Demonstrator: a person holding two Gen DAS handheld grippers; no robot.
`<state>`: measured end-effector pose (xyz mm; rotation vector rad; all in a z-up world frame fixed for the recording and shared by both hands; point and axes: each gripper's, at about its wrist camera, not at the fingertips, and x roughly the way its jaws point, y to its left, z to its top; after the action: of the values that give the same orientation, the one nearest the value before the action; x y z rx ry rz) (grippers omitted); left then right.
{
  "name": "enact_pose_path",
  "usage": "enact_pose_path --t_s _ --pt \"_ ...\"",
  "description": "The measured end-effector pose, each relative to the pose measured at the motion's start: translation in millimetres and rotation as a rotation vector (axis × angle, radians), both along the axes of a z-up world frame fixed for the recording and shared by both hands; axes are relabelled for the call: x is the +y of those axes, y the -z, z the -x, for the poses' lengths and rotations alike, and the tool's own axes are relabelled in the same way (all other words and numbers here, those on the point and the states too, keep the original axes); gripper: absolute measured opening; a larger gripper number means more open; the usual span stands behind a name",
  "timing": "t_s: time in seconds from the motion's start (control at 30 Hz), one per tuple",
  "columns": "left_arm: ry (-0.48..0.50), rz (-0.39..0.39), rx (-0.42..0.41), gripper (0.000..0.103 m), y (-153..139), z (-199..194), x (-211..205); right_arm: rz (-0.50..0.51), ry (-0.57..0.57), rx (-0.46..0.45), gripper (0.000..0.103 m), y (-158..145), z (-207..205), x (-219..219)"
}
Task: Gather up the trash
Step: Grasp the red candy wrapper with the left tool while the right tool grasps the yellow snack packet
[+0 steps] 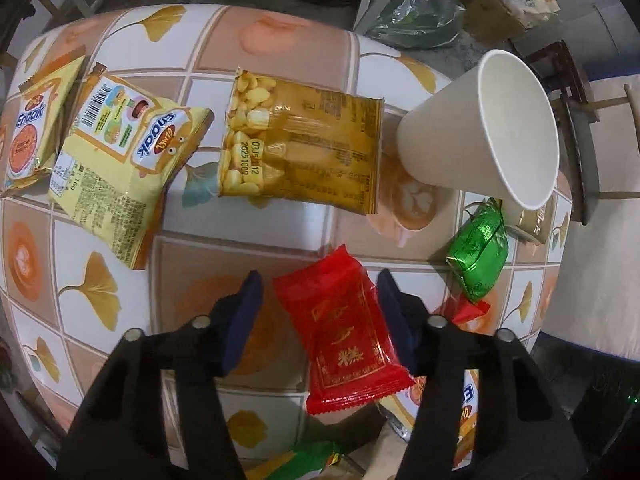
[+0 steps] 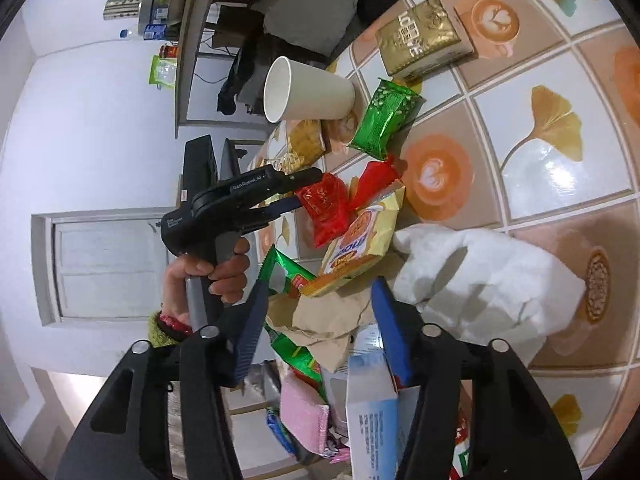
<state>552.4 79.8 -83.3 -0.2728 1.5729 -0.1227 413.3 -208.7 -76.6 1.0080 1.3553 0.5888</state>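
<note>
Saw the table (image 1: 240,224) filling most of the left wrist view, under a glossy cloth of tiles printed with ginkgo leaves and latte cups. Noted its far edge dropping off to clutter and a crumpled plastic bag (image 1: 420,12) at the upper right, too dim to make out.

Found a white paper cup (image 1: 460,132) on its side at right, mouth toward the lens, hiding most of a gold box (image 1: 528,220) behind it. Found two yellow Enaak bags at left: one (image 1: 120,168) lying whole, the other (image 1: 32,128) bent by the frame edge. Spotted a corn snack packet (image 1: 300,140) flat at centre and a green packet (image 1: 478,256) below the cup.

Caught the left tool (image 1: 320,284) spread wide at bottom centre, straddling a red packet (image 1: 344,332) on the table. Could see a clear gap at the left pad; could not tell whether the right pad touched.

In the right wrist view, saw the right tool (image 2: 319,288) likewise released, its fingers apart over a heap of brown paper (image 2: 332,316) and wrappers. Noted a white tissue (image 2: 480,276) just beside it and a blue-white carton (image 2: 372,408) cut off at the bottom. Saw a white wall and door (image 2: 108,264) at left.
</note>
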Motion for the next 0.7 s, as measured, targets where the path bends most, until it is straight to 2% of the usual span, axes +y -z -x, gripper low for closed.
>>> enact_pose_path --t_s 0.13,0.33,0.5,0.7 --pt "-0.001 0.003 0.0 0.035 2.7 -0.6 1.4 -0.05 -0.005 0.048 0.04 13.2 -7.3 5.3" --pt "-0.007 0.012 -0.021 0.022 0.7 1.0 6.9 -0.105 0.004 0.089 0.026 23.0 -8.3 8.8" --pt "-0.009 0.031 -0.044 0.012 -3.4 2.5 12.5 -0.134 0.022 0.11 0.009 28.7 -7.0 7.4" --pt "-0.001 0.047 -0.082 0.005 -18.5 4.7 12.8 -0.146 0.053 0.097 0.004 27.8 -5.6 0.6"
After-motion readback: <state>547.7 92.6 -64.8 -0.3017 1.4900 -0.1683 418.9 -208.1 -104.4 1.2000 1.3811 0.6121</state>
